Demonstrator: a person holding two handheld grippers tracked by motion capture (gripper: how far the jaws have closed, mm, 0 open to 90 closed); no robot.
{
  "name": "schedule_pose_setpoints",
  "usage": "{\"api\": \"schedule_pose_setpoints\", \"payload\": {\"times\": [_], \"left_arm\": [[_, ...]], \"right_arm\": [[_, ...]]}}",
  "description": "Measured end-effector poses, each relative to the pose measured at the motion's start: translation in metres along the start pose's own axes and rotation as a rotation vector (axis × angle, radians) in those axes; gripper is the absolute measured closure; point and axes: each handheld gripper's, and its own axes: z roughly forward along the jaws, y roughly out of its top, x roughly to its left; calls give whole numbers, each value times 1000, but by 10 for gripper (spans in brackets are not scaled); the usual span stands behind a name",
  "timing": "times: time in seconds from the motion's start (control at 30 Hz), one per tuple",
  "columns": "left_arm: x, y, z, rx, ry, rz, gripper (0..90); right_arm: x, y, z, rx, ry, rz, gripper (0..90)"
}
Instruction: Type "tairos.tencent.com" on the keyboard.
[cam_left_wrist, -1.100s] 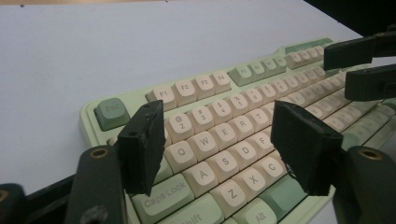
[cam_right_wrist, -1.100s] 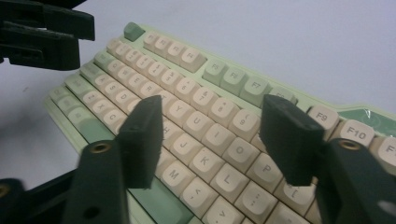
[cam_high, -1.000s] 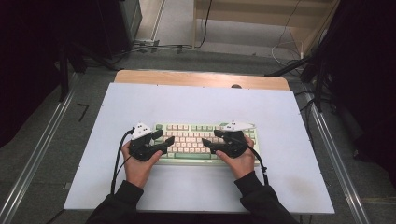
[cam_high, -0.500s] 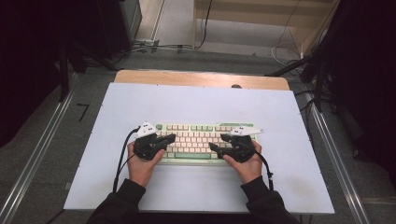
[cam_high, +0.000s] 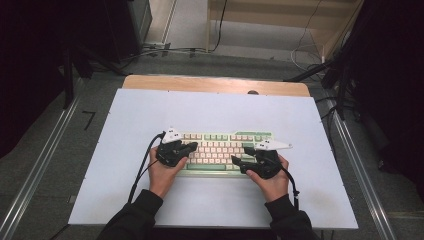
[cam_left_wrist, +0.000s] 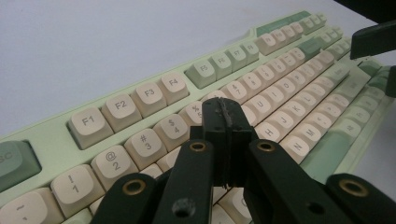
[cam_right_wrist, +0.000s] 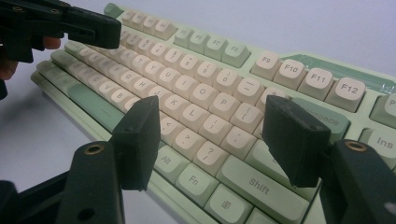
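While the keyboard (cam_high: 220, 150) lies flat across the middle of the white tabletop (cam_high: 210, 107), both hands have slid back toward the person's side of it, and that is the change worth calling. A second ago the two sets of tongs sat higher over the keys; now they hover at the near edge, the left tongs (cam_high: 191, 146) over the left end and the right tongs (cam_high: 235, 160) over the lower right rows.

Look at the left gripper view: the left tongs (cam_left_wrist: 227, 122) are pressed together, pad against pad, with nothing between them, poised just above the number row near the 5 key. Over in the right gripper view, the right tongs (cam_right_wrist: 212, 133) stand wide apart, framing the punctuation keys and the Shift key (cam_right_wrist: 258, 183) without touching the keyboard (cam_right_wrist: 196, 98).

So the board itself hasn't budged, and neither tool has a hold on it. The retreat reads as a reset: the closed left tip looks set to poke a key, the spread right pair ready to straddle the near edge.
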Motion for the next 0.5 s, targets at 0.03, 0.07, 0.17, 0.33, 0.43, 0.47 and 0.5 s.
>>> {"api": "schedule_pose_setpoints", "payload": {"times": [0.03,0.07,0.17,0.33,0.43,0.47,0.5], "left_arm": [[0,0,1,3,5,-2,900],[1,0,1,6,5,-2,900],[1,0,3,20,6,-4,900],[2,0,5,32,15,2,900],[2,0,6,32,17,-2,900],[2,0,6,34,20,0,900],[2,0,7,37,22,3,900]], "right_arm": [[0,0,0,0,0,0,356],[0,0,0,1,0,-1,355],[0,-1,0,1,-2,-2,356],[1,0,0,-3,-5,0,359],[0,-1,1,-1,-6,3,359],[0,0,1,1,-5,3,359],[0,0,1,1,-5,2,358]]}}
